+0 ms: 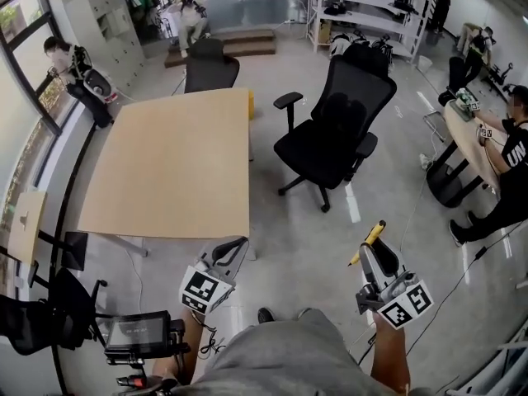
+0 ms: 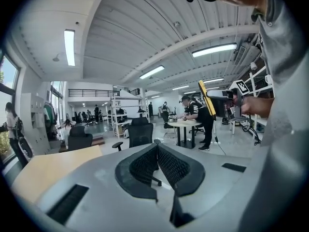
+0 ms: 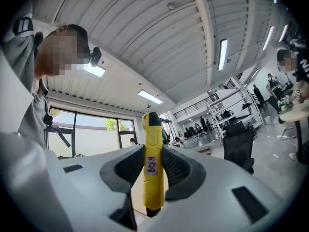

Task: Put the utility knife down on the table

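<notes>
My right gripper [image 1: 373, 252] is shut on a yellow utility knife [image 1: 368, 240], which stands upright between its dark pads [image 3: 176, 170] and pokes past the tips; a small label sits on the knife's body [image 3: 152, 164]. It hangs over the grey floor, right of the light wooden table [image 1: 177, 167] and well short of it. My left gripper [image 1: 233, 247] hovers just off the table's near right corner, its jaws together [image 2: 157, 149] with nothing in them. In the left gripper view the knife [image 2: 207, 98] shows off to the right.
A black office chair [image 1: 332, 126] stands on the floor right of the table, another [image 1: 210, 68] at its far end. A person sits at a desk [image 1: 472, 134] at the far right. A stand with a screen [image 1: 136, 337] is near my left leg.
</notes>
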The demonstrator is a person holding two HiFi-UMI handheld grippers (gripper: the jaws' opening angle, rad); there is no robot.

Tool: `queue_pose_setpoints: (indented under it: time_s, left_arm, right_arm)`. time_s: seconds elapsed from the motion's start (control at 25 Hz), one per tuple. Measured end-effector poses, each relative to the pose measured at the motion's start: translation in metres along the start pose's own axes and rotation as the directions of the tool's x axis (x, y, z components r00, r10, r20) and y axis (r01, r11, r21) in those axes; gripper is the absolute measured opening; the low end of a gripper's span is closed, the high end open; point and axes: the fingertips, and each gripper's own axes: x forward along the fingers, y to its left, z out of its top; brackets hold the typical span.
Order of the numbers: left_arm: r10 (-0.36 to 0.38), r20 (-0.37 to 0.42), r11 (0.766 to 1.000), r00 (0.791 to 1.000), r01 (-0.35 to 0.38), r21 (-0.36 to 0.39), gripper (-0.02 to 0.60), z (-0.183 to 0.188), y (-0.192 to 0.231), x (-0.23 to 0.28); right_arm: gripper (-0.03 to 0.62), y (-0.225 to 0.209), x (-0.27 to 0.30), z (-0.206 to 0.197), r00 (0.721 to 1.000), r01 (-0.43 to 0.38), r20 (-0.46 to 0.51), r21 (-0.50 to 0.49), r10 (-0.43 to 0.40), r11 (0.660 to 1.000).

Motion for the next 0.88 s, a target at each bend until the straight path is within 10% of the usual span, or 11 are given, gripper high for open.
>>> queue_pose_setpoints:
  time_s: [0.88]
  left_arm:
    - [0.356, -0.135, 0.932, 0.925, -0.362, -0.029, 0.006, -0.002, 0.162, 0.075]
  right_arm:
    - [0.118, -0.115, 0.249, -0.016, 0.917, -0.383, -0.058, 0.144, 0.394, 0.912]
